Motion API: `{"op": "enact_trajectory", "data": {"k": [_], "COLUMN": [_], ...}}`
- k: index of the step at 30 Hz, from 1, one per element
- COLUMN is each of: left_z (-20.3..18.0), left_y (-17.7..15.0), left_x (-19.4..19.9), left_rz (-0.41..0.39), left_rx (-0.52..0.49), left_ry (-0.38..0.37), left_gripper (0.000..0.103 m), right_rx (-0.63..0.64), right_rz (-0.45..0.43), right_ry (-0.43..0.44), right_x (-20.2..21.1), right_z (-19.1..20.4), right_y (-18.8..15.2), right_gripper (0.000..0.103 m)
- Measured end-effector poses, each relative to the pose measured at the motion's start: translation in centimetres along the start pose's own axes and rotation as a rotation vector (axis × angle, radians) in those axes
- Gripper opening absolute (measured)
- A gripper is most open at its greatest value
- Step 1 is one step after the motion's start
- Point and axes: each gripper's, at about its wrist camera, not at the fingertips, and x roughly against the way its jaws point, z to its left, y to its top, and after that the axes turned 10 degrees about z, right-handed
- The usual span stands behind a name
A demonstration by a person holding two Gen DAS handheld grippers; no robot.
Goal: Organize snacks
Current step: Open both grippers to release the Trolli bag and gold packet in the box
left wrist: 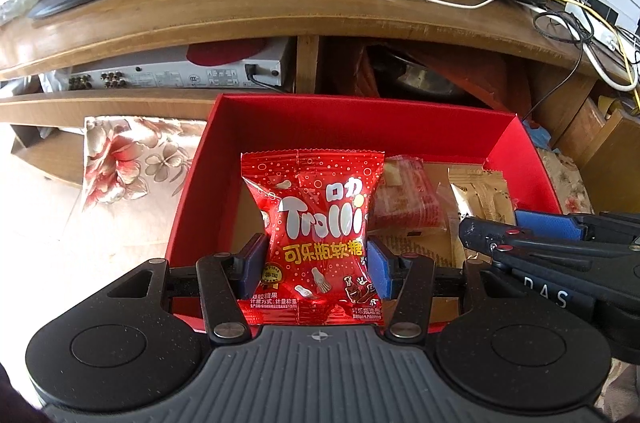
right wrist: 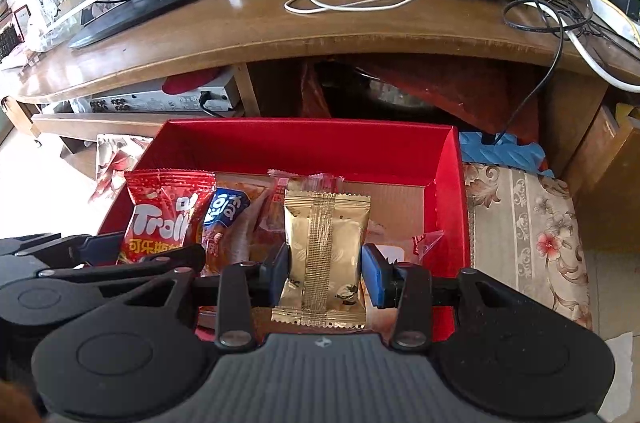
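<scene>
Below a wooden TV stand [left wrist: 248, 11], a red box [left wrist: 360, 127] holds snacks. The left tongs [left wrist: 316, 263] grip a red Trolli packet [left wrist: 316, 223] over its left part; the right tongs [right wrist: 325, 269] clamp a gold packet [right wrist: 326, 247] beside it.

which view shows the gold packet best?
Right wrist: the gold packet sits front and centre between the right gripper pads, whole back seam visible. Left wrist shows only its top, rest hidden behind the right gripper.
</scene>
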Motion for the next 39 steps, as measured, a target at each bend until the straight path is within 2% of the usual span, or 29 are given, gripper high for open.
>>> {"op": "enact_trajectory", "data": {"k": [25,39], "left_z": [-0.1,-0.1], "left_y": [-0.2,-0.4], "left_x": [-1.6,-0.9], "left_rz": [0.027,0.007], "left_rx": [-0.016,-0.012], "left_ry": [0.038,0.026], "left_gripper": [0.06,0.063], "right_rx": [0.025,0.024], "right_rz": [0.028,0.004], "right_ry": [-0.016,-0.034], "right_x": [-2.0,-1.0], "right_z": [0.0,0.2], "right_y": [-0.3,-0.4], "right_gripper": [0.04,0.04]}}
